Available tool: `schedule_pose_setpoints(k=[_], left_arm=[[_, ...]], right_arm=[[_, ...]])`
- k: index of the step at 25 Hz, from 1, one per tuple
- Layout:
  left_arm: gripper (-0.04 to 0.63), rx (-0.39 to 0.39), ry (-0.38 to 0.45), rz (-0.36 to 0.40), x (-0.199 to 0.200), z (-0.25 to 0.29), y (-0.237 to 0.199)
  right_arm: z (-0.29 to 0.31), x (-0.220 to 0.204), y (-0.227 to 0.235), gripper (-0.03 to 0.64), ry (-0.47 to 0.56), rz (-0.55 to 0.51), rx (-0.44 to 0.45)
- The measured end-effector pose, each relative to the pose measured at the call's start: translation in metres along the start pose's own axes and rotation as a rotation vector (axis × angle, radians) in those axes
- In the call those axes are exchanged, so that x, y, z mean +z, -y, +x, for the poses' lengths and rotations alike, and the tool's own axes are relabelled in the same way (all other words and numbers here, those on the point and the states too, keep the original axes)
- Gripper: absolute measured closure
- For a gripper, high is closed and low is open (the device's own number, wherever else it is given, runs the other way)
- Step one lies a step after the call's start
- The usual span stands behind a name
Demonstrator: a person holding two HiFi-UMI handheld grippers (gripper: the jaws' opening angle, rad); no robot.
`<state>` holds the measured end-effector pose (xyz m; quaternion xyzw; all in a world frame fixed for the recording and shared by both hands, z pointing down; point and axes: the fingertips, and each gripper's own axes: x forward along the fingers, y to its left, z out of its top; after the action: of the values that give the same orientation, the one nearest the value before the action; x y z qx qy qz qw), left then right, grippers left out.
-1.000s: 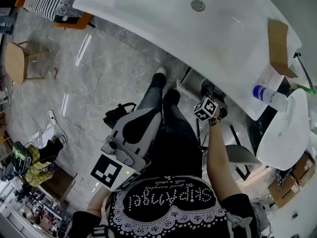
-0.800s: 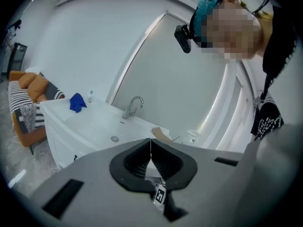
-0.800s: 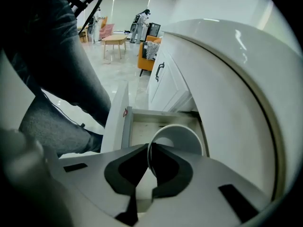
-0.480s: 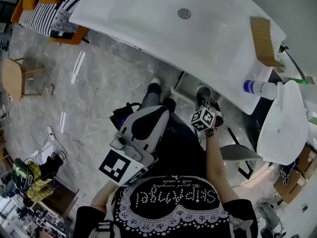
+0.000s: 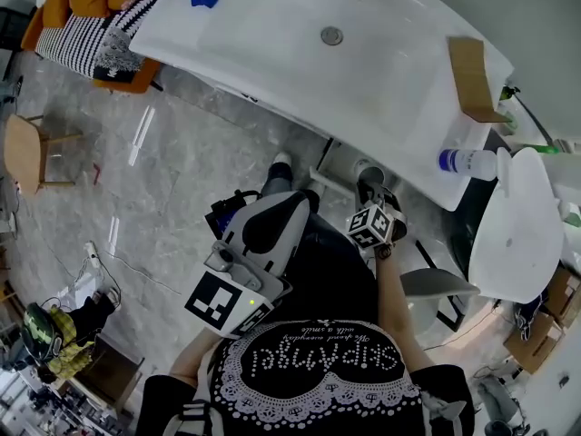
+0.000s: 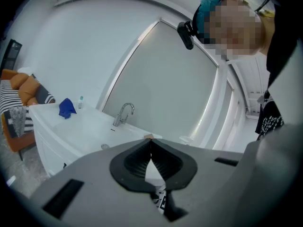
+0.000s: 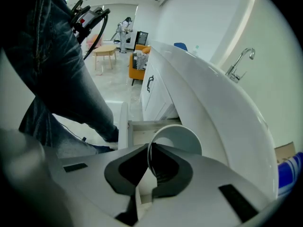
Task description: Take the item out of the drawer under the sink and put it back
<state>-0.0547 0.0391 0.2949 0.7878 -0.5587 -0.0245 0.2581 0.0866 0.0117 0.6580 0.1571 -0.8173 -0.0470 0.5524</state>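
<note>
The right tool [image 7: 149,148] is clamped on the rim of a white cup [image 7: 179,137] over the open drawer [image 7: 142,126], under the bench [image 7: 213,103] edge. The left tool [image 6: 151,144] is closed, empty, well clear.

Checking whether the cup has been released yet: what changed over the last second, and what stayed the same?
The right gripper seems to have eased back toward the person, carrying the white cup away from the sink counter; nothing was let go. It stays shut on the cup's rim. The left gripper stays shut and empty by the thigh.
</note>
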Motion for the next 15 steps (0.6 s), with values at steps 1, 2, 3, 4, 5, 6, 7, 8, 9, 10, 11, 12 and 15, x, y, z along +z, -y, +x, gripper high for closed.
schedule_pose_setpoints(k=[1,2,3,4,5,6,7,8,9,10,11,12,15], left_arm=[[0.591,-0.005,0.002,0.002,0.000,0.001,0.001],[0.591,-0.013,0.003,0.004,0.001,0.001,0.003],[0.591,-0.022,0.004,0.005,0.002,0.002,0.005],[0.591,-0.029,0.008,0.005,0.004,0.003,0.008],[0.591,-0.034,0.017,0.002,0.007,0.005,0.009],[0.591,-0.037,0.029,-0.001,0.011,0.007,0.010],[0.591,-0.038,0.039,-0.003,0.014,0.008,0.011],[0.591,-0.041,0.043,0.000,0.015,0.009,0.011],[0.591,-0.048,0.040,0.006,0.015,0.010,0.012],[0.591,-0.058,0.033,0.013,0.013,0.010,0.013],[0.591,-0.068,0.027,0.018,0.013,0.011,0.015],[0.591,-0.080,0.026,0.021,0.013,0.012,0.017],[0.591,-0.116,0.035,0.027,0.017,0.017,0.025]], right_arm=[[-0.003,0.001,-0.002,0.592,0.001,0.015,0.011],[-0.006,0.002,-0.004,0.592,0.003,0.028,0.020],[-0.009,0.003,-0.005,0.592,0.006,0.038,0.026],[-0.011,0.004,-0.006,0.591,0.012,0.047,0.028],[-0.013,0.006,-0.005,0.592,0.022,0.056,0.024],[-0.014,0.007,-0.003,0.592,0.034,0.065,0.017],[-0.016,0.009,-0.001,0.592,0.046,0.074,0.010],[-0.020,0.010,0.000,0.592,0.056,0.083,0.006],[-0.024,0.012,0.000,0.592,0.066,0.092,0.004],[-0.028,0.014,0.001,0.592,0.075,0.102,0.003],[-0.031,0.015,0.002,0.592,0.082,0.112,0.003],[-0.035,0.016,0.003,0.592,0.086,0.122,0.003],[-0.042,0.019,0.006,0.591,0.100,0.153,0.009]])
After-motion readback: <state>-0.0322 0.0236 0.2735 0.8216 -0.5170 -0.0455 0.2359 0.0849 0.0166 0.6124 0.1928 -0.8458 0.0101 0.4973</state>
